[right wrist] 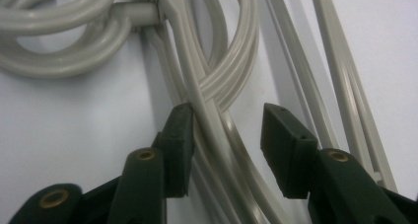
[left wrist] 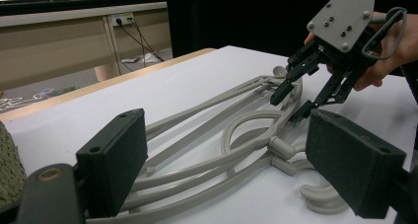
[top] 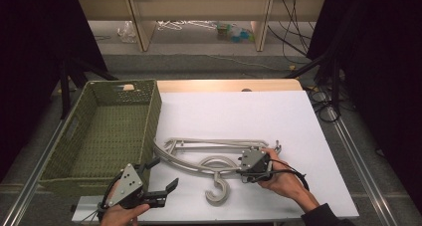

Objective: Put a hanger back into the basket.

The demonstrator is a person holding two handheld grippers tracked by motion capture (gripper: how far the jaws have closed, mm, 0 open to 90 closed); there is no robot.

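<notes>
Hangers (top: 209,159), grey plastic, lie tangled flat on your white worktop (top: 278,116) beside the green basket (top: 107,131); your right tool (right wrist: 224,145) straddles their crossed bars, jaws part-spread, one pad touching a bar, while your left tool (left wrist: 236,169) hovers spread near their ends.

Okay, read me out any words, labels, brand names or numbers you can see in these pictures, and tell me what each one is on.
No text can be read here.
Grey hangers: no lettering shows.
Green woven basket: no tag or label.
Grey plate on the left gripper and on the right gripper: screw holes, no marking.
Packets on the floor beyond the table: too small and blurred to read.
</notes>
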